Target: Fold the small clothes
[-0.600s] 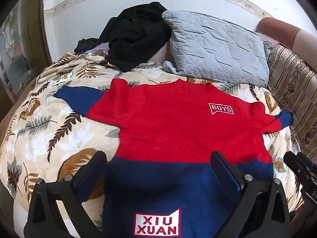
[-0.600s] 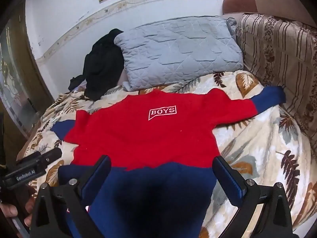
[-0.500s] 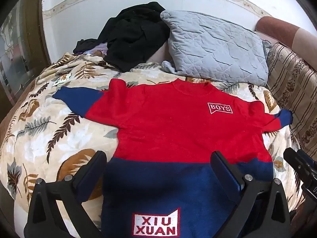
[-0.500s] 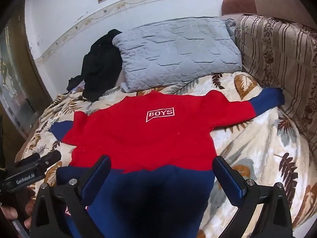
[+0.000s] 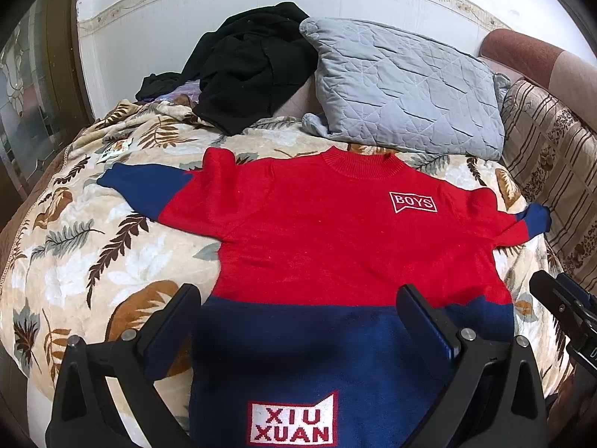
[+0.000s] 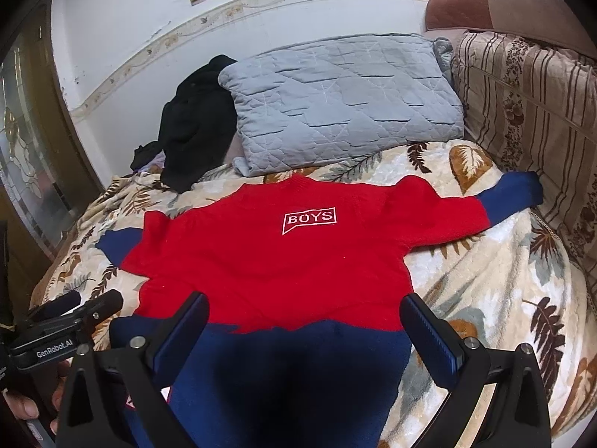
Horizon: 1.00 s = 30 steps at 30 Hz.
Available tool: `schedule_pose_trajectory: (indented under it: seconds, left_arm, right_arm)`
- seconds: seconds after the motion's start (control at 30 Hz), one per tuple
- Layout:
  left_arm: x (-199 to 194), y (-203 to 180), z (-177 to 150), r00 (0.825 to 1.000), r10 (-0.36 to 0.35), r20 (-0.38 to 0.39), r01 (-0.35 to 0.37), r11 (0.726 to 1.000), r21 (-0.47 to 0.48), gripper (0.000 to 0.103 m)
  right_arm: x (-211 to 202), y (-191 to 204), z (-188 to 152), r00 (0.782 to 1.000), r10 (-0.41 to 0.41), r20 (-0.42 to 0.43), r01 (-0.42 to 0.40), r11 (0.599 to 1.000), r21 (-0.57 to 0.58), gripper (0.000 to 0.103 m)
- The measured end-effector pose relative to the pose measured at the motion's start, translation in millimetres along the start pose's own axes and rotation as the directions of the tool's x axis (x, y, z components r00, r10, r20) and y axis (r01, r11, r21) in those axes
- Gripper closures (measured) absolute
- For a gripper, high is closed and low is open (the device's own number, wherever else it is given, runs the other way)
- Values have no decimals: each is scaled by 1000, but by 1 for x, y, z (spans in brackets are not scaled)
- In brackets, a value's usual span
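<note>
A red and navy child's sweater (image 5: 335, 246) is seen spread flat, front up, on a leaf-patterned blanket (image 5: 74, 231), its navy hem lying directly beneath and between the wide-parted jaws of the left gripper (image 5: 298, 317). The right gripper (image 6: 304, 321), likewise released and holding nothing, is held over the hem's other side, the "BOYS" chest patch lying ahead of it. A grey quilted pillow (image 5: 406, 89) and a heap of black clothing (image 5: 250, 71) are seen beyond the collar. Compared with half a second earlier, almost nothing is changed; the sweater is left untouched.
</note>
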<state>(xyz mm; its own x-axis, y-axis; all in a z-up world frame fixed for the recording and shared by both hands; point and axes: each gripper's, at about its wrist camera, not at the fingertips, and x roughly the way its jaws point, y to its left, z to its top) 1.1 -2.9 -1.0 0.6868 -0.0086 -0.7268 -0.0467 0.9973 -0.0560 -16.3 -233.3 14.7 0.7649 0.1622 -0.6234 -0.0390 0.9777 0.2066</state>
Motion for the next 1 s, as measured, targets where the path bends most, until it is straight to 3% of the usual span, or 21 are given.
schedule_pose_trajectory:
  seconds: [0.47,0.7,1.0]
  left_arm:
    - [1,-2,0,1000,4,6,-4,1000,3,0]
    - [2,-6,0,999,12,52,-12,1000,15,0]
    - [10,6,5,1000,-3,14,3,1000,0,0]
  right_arm:
    - [3,1,-1,1000,-3,-8,3,1000,-4,0]
    - [5,0,-1,1000,4,-12,-4,1000,2,0]
    - [7,-16,2,998,62,-17,-61,997,52,0]
